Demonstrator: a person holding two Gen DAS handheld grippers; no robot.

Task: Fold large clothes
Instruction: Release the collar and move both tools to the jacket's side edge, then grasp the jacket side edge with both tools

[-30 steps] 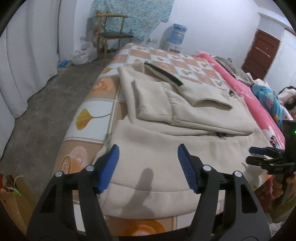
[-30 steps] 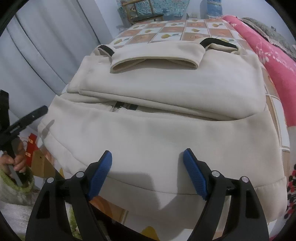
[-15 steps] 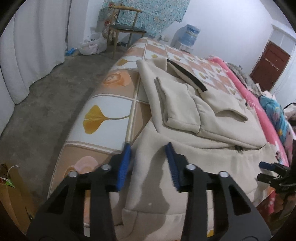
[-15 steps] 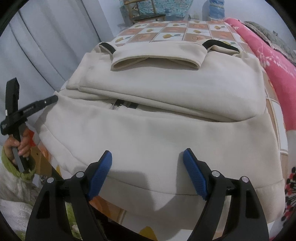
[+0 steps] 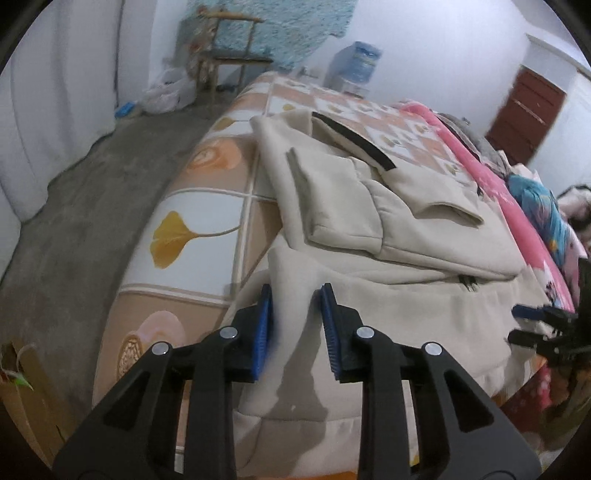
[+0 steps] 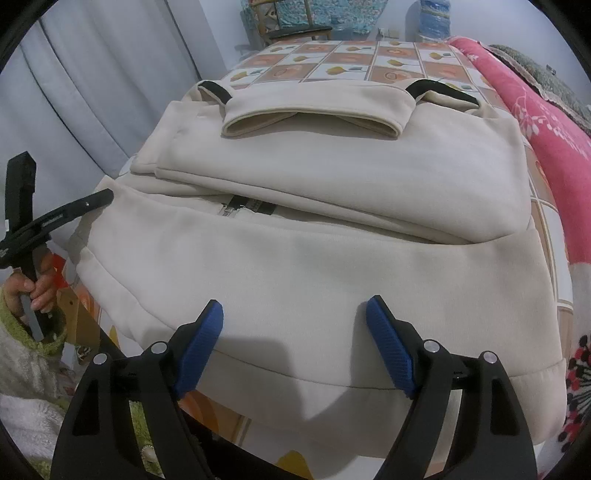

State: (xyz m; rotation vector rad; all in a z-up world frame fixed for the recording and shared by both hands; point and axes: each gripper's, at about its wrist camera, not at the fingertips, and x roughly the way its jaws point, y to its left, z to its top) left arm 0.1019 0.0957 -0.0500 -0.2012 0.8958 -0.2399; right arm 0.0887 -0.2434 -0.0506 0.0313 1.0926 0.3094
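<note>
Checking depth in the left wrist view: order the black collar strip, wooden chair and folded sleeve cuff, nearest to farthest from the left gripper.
From the left gripper:
1. Folded sleeve cuff, just ahead.
2. Black collar strip, mid-bed.
3. Wooden chair, far wall.

A bed sheet point(image 5: 207, 236) with a tile pattern of orange flowers and yellow leaves covers the mattress. A pink floral blanket point(image 6: 546, 122) lies along its right side, with a blue patterned cloth point(image 5: 546, 206) further along the same edge. A wooden chair point(image 5: 229, 55) stands at the far end on the bare concrete floor point(image 5: 74, 206), a white plastic bag point(image 5: 166, 94) beside it. A water dispenser point(image 5: 354, 64) stands against the white wall. A teal patterned cloth point(image 5: 280, 33) hangs behind the chair. White curtains point(image 5: 55, 92) hang on the left. A dark red door point(image 5: 524, 114) is at far right.
</note>
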